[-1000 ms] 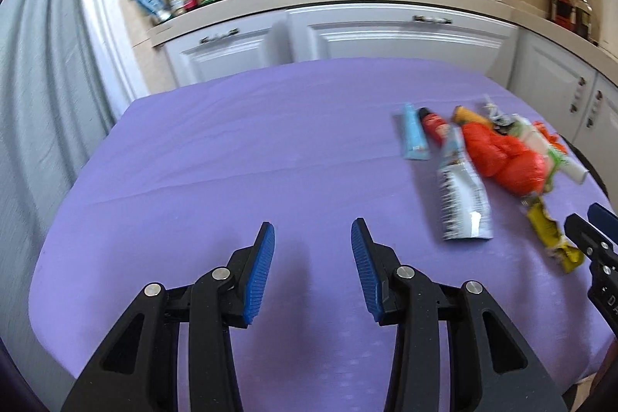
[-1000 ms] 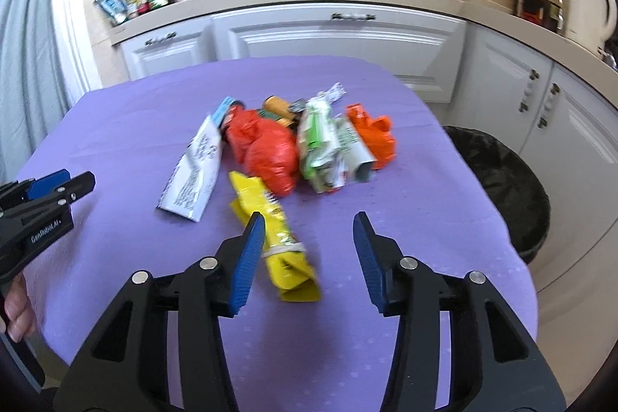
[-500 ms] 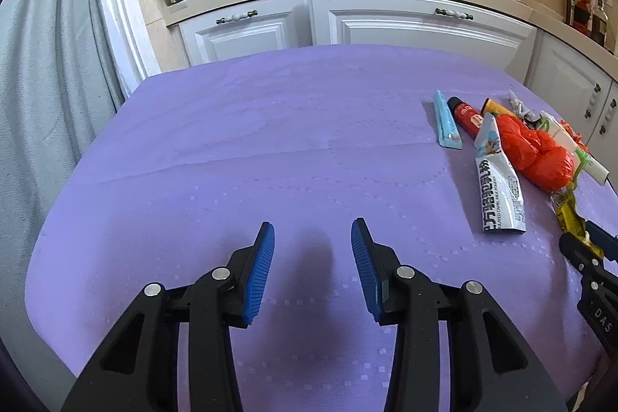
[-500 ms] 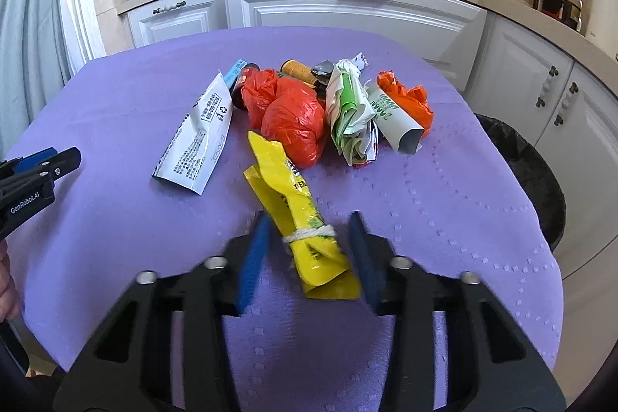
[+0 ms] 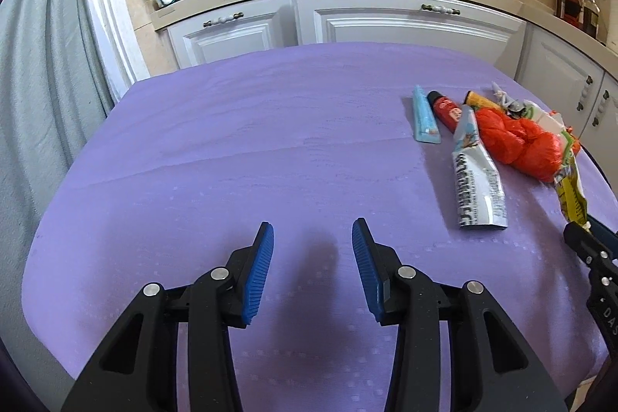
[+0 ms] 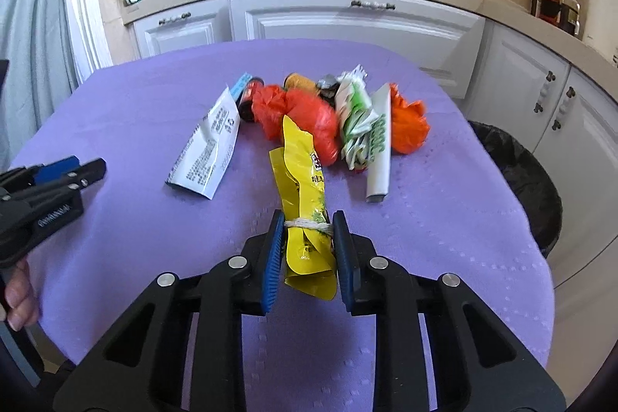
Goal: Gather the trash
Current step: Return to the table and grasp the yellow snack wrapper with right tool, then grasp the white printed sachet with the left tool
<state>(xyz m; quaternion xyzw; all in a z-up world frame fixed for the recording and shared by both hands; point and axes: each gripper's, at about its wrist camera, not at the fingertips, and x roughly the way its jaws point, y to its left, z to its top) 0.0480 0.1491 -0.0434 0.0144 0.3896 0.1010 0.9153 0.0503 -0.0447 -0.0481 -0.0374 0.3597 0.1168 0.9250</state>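
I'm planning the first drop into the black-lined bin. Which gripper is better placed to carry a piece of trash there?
Right. The right gripper is closing on the string-tied yellow snack wrapper, and the black-lined bin stands at that side of the table. The left gripper hovers open over bare purple tablecloth.

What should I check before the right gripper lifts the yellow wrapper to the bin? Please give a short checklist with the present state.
1. Yellow wrapper between the right gripper pads: ok.
2. Grip firm: cannot tell, jaws are closing.
3. Wrapper free of the red bag: not ok, its far end lies against it.
4. Black bin open, beside the table at the right: ok.
5. Left gripper empty and apart from the trash: ok.
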